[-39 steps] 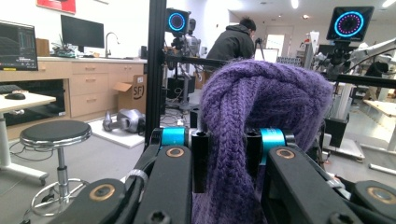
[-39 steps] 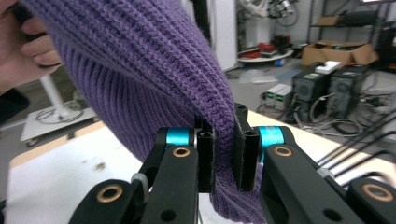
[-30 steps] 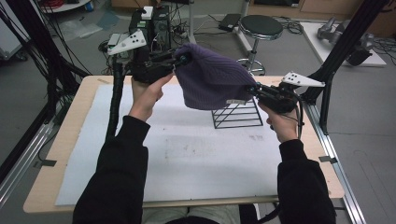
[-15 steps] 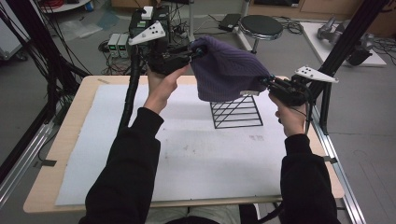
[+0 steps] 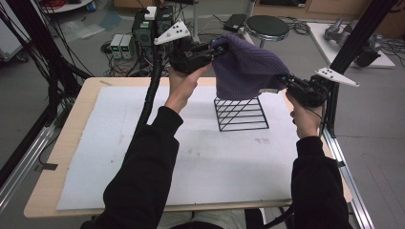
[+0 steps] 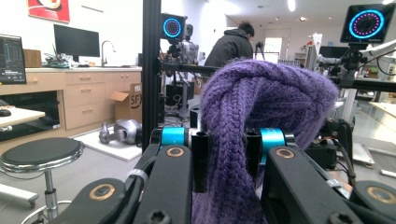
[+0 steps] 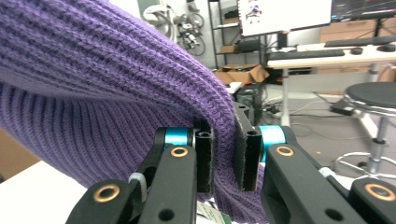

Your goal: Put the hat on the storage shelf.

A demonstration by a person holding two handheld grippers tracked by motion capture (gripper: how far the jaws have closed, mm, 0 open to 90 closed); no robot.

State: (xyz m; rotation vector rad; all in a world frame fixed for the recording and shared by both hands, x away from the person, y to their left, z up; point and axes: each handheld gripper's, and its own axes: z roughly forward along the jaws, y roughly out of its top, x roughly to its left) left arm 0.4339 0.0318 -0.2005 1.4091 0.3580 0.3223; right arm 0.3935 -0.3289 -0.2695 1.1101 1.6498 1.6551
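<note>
A purple knitted hat (image 5: 246, 69) hangs in the air above a black wire rack (image 5: 241, 113) that stands on the white mat. My left gripper (image 5: 216, 49) is shut on the hat's upper left part, held high over the table's far edge. My right gripper (image 5: 282, 84) is shut on the hat's lower right rim, just right of the rack's top. In the left gripper view the purple knit (image 6: 261, 121) is bunched between the black pads (image 6: 201, 161). In the right gripper view a fold of the hat (image 7: 93, 93) is pinched between the pads (image 7: 204, 161).
The white mat (image 5: 143, 143) covers most of the wooden table (image 5: 76, 119). A black stool (image 5: 270, 26) and electronics boxes (image 5: 124, 45) stand on the floor beyond the far edge. A black frame post (image 5: 353, 43) rises at the right. A person stands far off in the left gripper view.
Both grippers have lifted the hat higher and a little to the right. The hat's lower edge now hangs just above the wire rack's top.
</note>
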